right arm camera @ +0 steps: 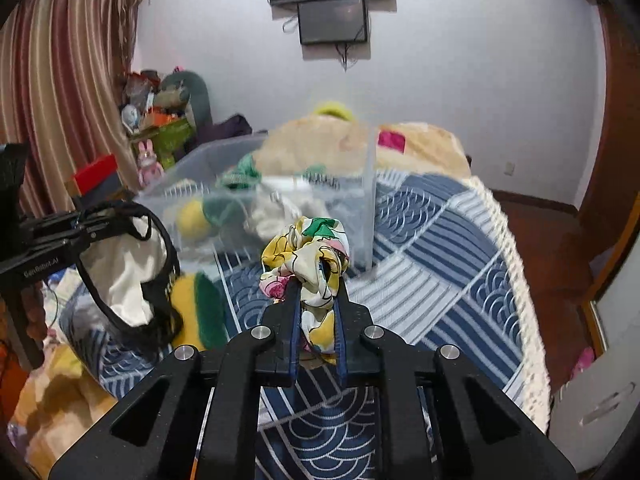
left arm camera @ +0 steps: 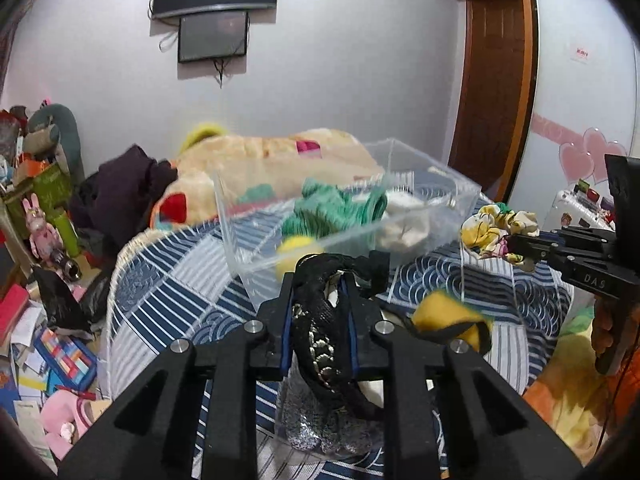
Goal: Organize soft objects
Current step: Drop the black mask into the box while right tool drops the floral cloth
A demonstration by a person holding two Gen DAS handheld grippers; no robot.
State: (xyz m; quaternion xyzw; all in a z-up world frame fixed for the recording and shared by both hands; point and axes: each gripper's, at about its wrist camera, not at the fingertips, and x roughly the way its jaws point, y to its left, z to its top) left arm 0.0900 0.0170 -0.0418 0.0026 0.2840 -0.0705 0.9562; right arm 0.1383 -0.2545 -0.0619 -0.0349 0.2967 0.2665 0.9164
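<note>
My left gripper (left arm camera: 335, 276) is shut on a black lace-trimmed garment (left arm camera: 320, 320) with white and silver fabric, held above the bed; it also shows in the right wrist view (right arm camera: 124, 276). My right gripper (right arm camera: 318, 276) is shut on a yellow floral scrunchie (right arm camera: 308, 256), seen at the right in the left wrist view (left arm camera: 496, 236). A clear plastic box (left arm camera: 460, 196) stands on the bed ahead of both grippers. It holds green knitwear (left arm camera: 332, 208), a yellow ball (left arm camera: 296, 252) and white cloth (left arm camera: 404, 220).
A yellow and green plush (left arm camera: 452, 320) lies on the blue patterned bedspread (left arm camera: 168, 292) near the box. A large beige plush toy (left arm camera: 256, 168) lies behind the box. Clutter covers the floor at left (left arm camera: 48, 344). A wooden door (left arm camera: 492, 80) stands at right.
</note>
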